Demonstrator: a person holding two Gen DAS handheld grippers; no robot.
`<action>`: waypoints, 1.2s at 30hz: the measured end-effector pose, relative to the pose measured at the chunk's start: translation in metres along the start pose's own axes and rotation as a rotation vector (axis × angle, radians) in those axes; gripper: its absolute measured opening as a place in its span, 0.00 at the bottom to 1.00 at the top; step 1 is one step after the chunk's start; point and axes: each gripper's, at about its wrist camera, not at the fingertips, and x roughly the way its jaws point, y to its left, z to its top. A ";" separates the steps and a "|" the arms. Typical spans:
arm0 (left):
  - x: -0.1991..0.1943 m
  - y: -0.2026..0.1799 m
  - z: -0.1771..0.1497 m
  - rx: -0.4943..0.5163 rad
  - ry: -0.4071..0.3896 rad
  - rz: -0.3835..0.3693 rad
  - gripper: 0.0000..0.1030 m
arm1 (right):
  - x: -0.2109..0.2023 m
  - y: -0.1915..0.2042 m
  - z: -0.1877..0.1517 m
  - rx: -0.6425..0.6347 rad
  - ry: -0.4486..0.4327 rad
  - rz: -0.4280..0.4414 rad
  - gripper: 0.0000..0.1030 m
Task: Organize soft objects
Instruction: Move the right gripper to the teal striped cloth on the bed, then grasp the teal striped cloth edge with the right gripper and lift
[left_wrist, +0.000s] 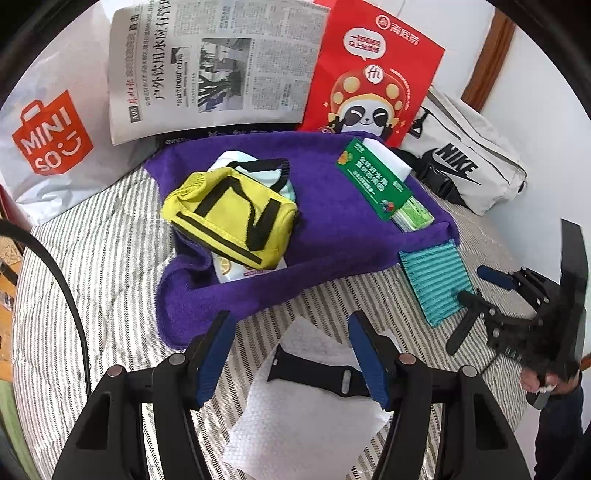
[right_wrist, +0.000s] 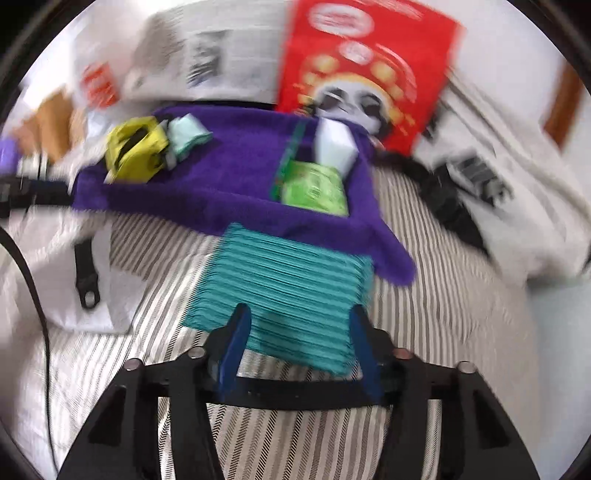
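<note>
Hovering over the striped bed, the left tongs stand open with nothing between their blue pads; below them lies a white sheet of padded wrap with a black strap across it, both untouched. It looks as if that hand is simply waiting its turn.

The right tongs are open too, their fingers straddling the near edge of the teal ribbed cloth without pressing it. The right wrist view is smeared, so whether the cloth is touched at all I cannot tell. The cloth lies flat on the bed, its far edge against the near right corner of the purple towel, probably set there to join the soft things.

The towel seems to serve as the gathering spot: its edges are bunched up like a shallow tray, holding a yellow pouch with black straps on its left side, over pale folded cloth and a white packet, and a green-labelled tissue pack on its right.

Papers and bags stand propped along the far edge of the bed: a newspaper, a red panda bag and a white Nike bag, out of the way.
</note>
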 end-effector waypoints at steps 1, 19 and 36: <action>0.000 -0.002 -0.001 0.008 0.002 -0.002 0.60 | 0.002 -0.016 0.001 0.077 0.016 0.041 0.56; 0.028 -0.032 -0.025 0.084 0.089 -0.109 0.60 | 0.040 -0.063 0.008 0.428 0.134 0.445 0.53; 0.043 -0.042 -0.032 0.101 0.124 -0.155 0.60 | 0.021 -0.051 0.010 0.456 0.128 0.686 0.48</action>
